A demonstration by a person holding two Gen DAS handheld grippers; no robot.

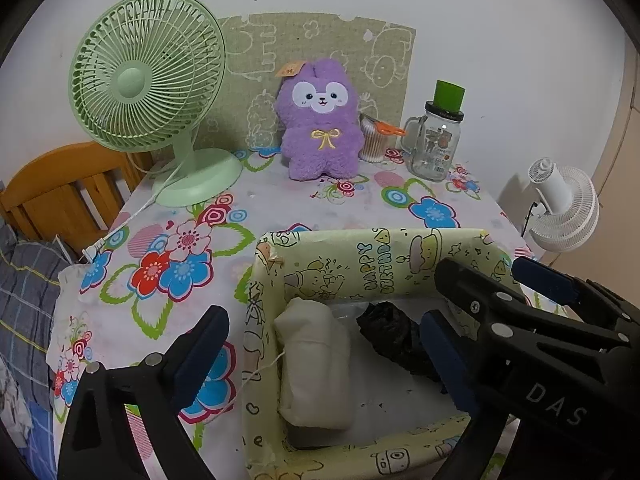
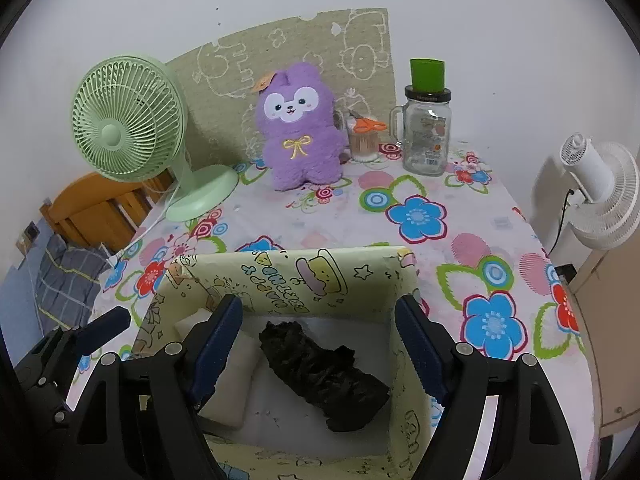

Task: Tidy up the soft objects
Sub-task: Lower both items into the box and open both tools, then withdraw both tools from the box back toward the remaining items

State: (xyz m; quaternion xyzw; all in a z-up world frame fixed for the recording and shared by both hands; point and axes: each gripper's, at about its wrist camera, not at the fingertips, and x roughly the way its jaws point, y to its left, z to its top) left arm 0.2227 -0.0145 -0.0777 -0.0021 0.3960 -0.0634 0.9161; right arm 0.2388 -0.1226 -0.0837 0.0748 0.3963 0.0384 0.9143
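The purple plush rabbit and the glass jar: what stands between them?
Between the purple plush rabbit and the glass jar stands a cup of cotton swabs with orange scissors on top; both views show it.

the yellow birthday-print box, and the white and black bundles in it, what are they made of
Yellow birthday-print box: likely cardboard covered in slightly glossy printed paper; a corner shows a tear.
White bundle: matte woven cloth, apparently folded, with a loose thread.
Black bundle: crinkly dark material, maybe thin fabric or plastic; hard to tell.
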